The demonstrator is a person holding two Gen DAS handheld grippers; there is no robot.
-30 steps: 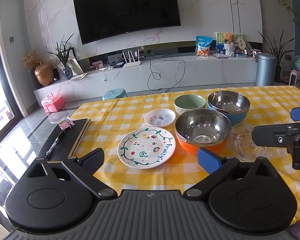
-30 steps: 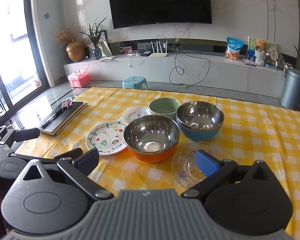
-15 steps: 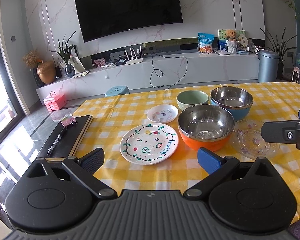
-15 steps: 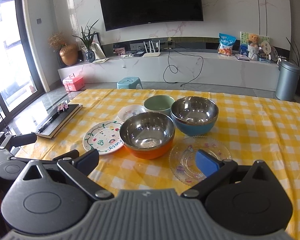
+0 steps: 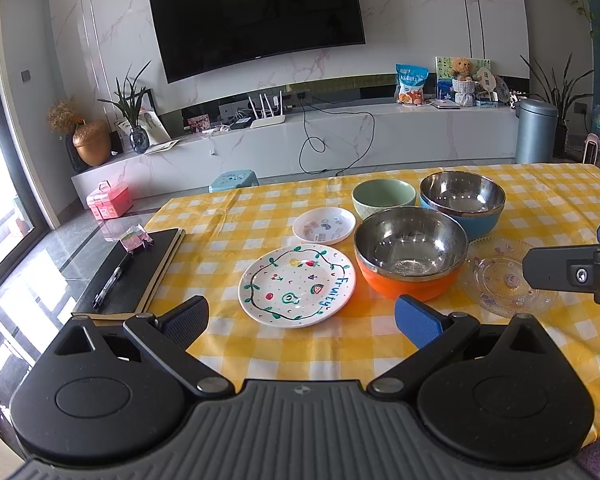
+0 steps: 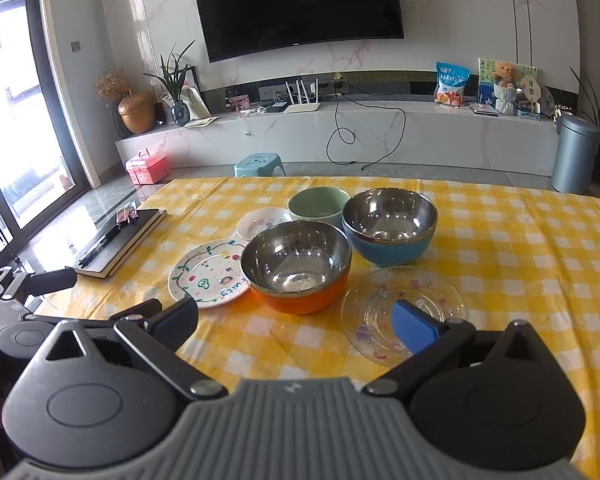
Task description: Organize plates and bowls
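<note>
Here, I hold both tools above the near edge of the table, nothing gripped. My left gripper has its fingers spread wide and faces the painted plate, the nearest flat piece. My right gripper is likewise spread, its blue pad hanging over the clear glass plate. The dishes cluster mid-table on the yellow checked cloth: orange bowl between the two plates, blue bowl behind it, green bowl and small saucer farther back. In my judgement sorting has not begun: plates and bowls lie mixed and unstacked, so each open tool is aimed at a plate. A notebook with a pen lies well left, outside the work.
</note>
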